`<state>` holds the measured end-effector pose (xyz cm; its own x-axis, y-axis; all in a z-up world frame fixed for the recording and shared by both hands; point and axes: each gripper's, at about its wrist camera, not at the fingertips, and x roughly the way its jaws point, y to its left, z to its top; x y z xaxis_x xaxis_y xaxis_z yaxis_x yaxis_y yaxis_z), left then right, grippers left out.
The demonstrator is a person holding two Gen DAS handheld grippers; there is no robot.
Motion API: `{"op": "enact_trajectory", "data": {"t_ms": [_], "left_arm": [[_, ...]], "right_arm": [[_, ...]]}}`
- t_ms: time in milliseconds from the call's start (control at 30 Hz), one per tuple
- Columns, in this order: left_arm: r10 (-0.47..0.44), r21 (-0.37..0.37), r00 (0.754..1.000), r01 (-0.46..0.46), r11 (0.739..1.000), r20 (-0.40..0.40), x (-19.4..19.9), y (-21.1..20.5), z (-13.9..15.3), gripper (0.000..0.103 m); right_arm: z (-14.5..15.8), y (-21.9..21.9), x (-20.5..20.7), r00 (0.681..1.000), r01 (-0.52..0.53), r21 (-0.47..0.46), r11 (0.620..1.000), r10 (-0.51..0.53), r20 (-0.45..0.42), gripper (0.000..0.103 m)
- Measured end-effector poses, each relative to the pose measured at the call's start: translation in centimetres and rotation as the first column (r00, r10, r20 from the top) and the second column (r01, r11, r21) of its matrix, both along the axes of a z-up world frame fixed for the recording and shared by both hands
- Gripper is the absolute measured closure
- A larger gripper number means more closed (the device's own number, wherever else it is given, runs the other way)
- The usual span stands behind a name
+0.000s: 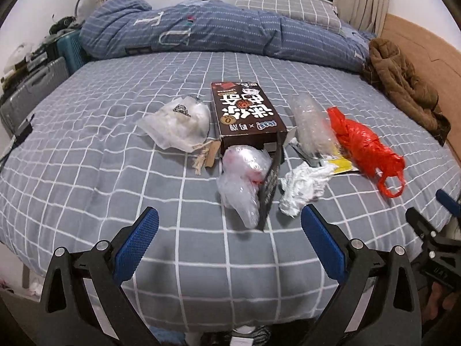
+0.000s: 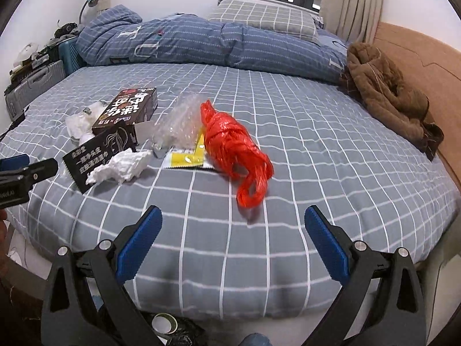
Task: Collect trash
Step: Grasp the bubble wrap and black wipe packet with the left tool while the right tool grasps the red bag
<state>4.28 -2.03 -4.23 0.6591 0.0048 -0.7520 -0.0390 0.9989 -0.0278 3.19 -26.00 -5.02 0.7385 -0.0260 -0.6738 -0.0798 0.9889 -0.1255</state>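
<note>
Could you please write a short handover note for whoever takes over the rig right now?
Left gripper: open, empty, hovering over the near edge of the bed.
Right gripper: open, empty, facing the red plastic bag.
All trash lies on the bed: brown box with a clear plastic bag at its open end, white pouch, crumpled tissue, bubble wrap, yellow packet.
Done: nothing collected so far.
Left: every piece. No bin is clearly visible.
</note>
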Motion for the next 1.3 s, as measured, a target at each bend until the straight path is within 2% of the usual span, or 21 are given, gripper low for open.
{"op": "enact_trajectory", "data": {"t_ms": [533, 667, 900, 1067, 1167, 1300], "left_arm": [[0.032, 0.018, 0.999, -0.031, 0.999, -0.023, 6.6, 3.0, -0.8, 0.006], [0.033, 0.001, 0.999, -0.033, 0.999, -0.041, 8.1, 3.7, -1.4, 0.006], [-0.024, -0.083, 0.998, 0.019, 0.996, -0.06, 9.1, 3.5, -2.5, 0.006], [-0.069, -0.105, 0.995, 0.061, 0.993, -0.071, 9.0, 2.1, -2.8, 0.007], [-0.1, -0.114, 0.992, 0.091, 0.989, -0.08, 9.0, 1.2, -3.2, 0.01], [-0.129, -0.117, 0.987, 0.117, 0.986, -0.098, 9.3, 0.2, -3.9, 0.02]], "right_arm": [[-0.6, -0.8, 6.1, 1.0, 0.028, 0.004, 1.0, -0.028, -0.005, 0.008], [-0.6, -1.1, 7.9, 0.999, 0.038, 0.017, 0.999, -0.038, -0.006, 0.008], [-1.6, -1.2, 10.4, 0.999, 0.024, 0.036, 0.999, -0.022, -0.049, 0.014], [-1.9, -0.8, 11.0, 0.998, 0.01, 0.056, 0.998, -0.007, -0.058, 0.016], [-2.0, -0.5, 11.4, 0.998, 0.005, 0.068, 0.998, -0.001, -0.063, 0.019], [-2.4, -0.2, 12.2, 0.997, -0.002, 0.075, 0.997, 0.008, -0.083, 0.023]]}}
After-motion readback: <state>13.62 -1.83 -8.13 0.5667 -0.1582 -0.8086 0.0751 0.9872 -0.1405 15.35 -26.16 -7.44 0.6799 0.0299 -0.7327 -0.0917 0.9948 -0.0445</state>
